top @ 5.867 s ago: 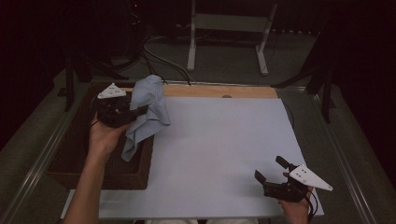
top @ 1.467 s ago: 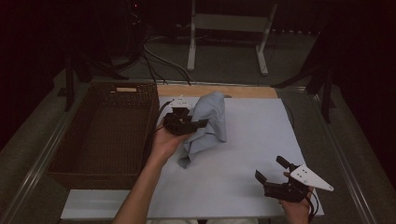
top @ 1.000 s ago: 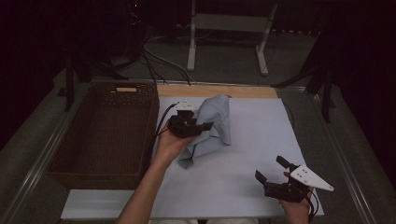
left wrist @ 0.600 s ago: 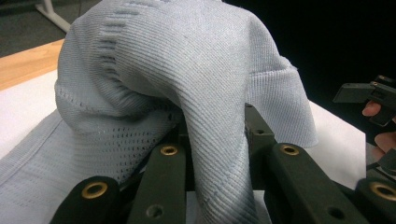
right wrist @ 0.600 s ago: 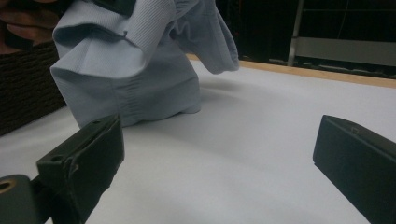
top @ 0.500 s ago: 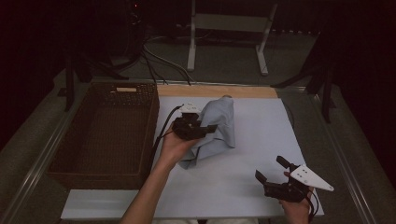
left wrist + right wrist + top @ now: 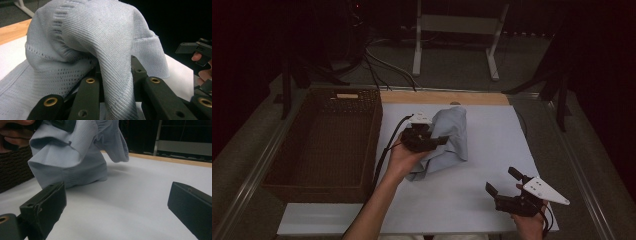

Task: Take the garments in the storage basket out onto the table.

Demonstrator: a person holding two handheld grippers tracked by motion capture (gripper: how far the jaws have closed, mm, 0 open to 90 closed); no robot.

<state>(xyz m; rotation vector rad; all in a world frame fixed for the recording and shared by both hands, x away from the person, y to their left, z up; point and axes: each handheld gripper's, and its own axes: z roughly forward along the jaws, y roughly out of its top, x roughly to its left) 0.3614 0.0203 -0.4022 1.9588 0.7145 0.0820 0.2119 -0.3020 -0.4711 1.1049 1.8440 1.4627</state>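
Item: pale blue ribbed knit garment (image 7: 446, 142), bunched, pinched in a fold between the jaws of the left gripper (image 7: 432, 141). It hangs from that grip with its lower folds resting on the white table sheet (image 7: 492, 150); the bulk of it lies beyond and to the right of the left jaws, its loose hem trailing back toward the holding hand (image 7: 404, 157).

Left gripper: narrow, clamped on the cloth; in the left gripper view the knit (image 7: 100, 45) drapes over both black jaws.

Right gripper (image 7: 506, 186): jaws wide, nothing between them, held low near the sheet's near right corner, well apart from the garment. Bare white sheet lies between the two grippers and ahead of the right jaws (image 7: 130, 202).

Dark brown woven rectangular basket (image 7: 319, 142): left of the left gripper, its right rim just beside the sheet's left edge.

Light wooden strip (image 7: 447, 97): along the sheet's far edge, beyond the garment.
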